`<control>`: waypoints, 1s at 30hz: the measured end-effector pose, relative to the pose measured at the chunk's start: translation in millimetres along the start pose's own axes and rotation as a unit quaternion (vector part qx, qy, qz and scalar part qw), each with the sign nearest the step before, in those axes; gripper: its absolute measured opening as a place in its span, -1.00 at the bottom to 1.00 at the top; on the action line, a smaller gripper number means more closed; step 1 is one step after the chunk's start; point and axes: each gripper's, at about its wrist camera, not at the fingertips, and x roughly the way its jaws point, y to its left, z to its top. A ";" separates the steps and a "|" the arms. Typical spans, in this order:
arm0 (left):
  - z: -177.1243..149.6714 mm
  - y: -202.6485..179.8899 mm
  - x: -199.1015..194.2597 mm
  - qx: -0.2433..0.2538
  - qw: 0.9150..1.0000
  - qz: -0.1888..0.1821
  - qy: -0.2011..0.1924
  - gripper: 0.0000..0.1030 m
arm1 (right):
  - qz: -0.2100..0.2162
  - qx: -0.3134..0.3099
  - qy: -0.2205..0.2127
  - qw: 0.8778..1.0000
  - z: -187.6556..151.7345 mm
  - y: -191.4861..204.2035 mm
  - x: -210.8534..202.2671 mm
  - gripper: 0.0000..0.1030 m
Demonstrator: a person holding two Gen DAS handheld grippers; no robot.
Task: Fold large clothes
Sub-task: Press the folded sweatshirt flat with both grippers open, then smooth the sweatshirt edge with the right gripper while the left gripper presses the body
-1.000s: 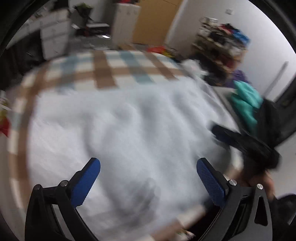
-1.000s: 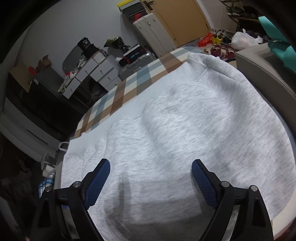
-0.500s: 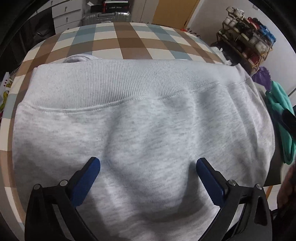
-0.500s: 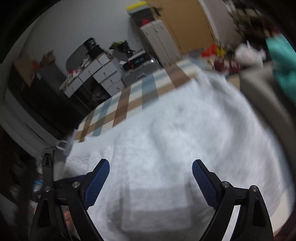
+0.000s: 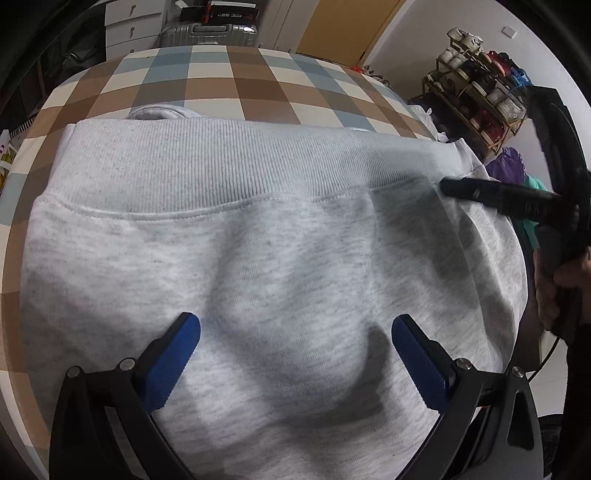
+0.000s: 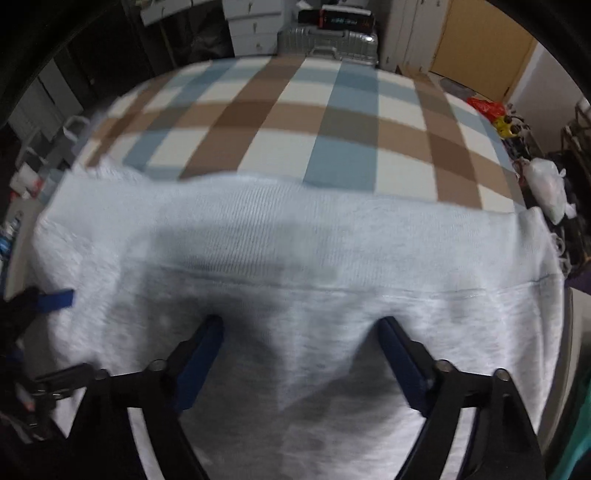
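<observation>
A light grey sweatshirt lies spread on a checked bed cover, its ribbed hem toward the far side. My left gripper hovers open and empty over the body of the sweatshirt. My right gripper is open and empty over the same sweatshirt, just short of the ribbed hem. In the left wrist view the right gripper's black finger reaches in from the right edge near the hem's corner. In the right wrist view a blue pad of the left gripper shows at the left edge.
The checked cover stretches beyond the hem. A silver suitcase and white drawers stand past the bed. A shoe rack and purple and teal items sit at the right. A white bag lies by the bed's right edge.
Both grippers have swung to face the ribbed hem. The left came lower and closer to the sweatshirt. The right gripper turned left and now appears in the left wrist view.
</observation>
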 end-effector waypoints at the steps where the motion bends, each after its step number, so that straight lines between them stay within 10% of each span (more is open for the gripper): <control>1: 0.9 -1.3 1.6 -0.001 1.000 0.002 0.001 0.95 | -0.017 0.013 -0.012 1.000 0.4 -10.4 -5.4 0.54; 4: 0.4 -6.2 4.4 0.004 1.000 0.018 0.001 0.95 | -0.083 0.036 -0.004 0.996 -0.7 -43.2 0.7 0.54; 7: -0.9 -14.3 9.5 0.024 0.999 0.038 0.000 0.96 | -0.043 0.074 0.039 0.996 -13.6 -78.7 28.9 0.60; 14: 2.9 -17.3 3.2 0.021 0.998 0.062 0.005 0.91 | -0.016 0.144 -0.040 0.989 -48.0 -124.0 -18.3 0.43; 16: 5.2 -24.7 -16.0 0.010 0.996 0.082 -0.040 0.89 | 0.030 0.214 0.008 0.976 -60.7 -143.5 -3.3 0.43; 20: -8.6 -64.7 -53.1 0.034 0.992 0.033 -0.114 0.90 | 0.026 0.193 -0.005 0.981 -69.0 -133.8 -9.8 0.38; 25: -29.2 -107.1 -40.3 0.076 0.992 0.021 -0.098 0.90 | 0.078 0.175 -0.081 0.978 -120.4 -113.5 -67.0 0.38; 30: -32.3 -121.7 -21.4 0.093 0.993 0.027 -0.072 0.90 | 0.184 0.255 -0.114 0.942 -209.4 -127.9 -98.6 0.44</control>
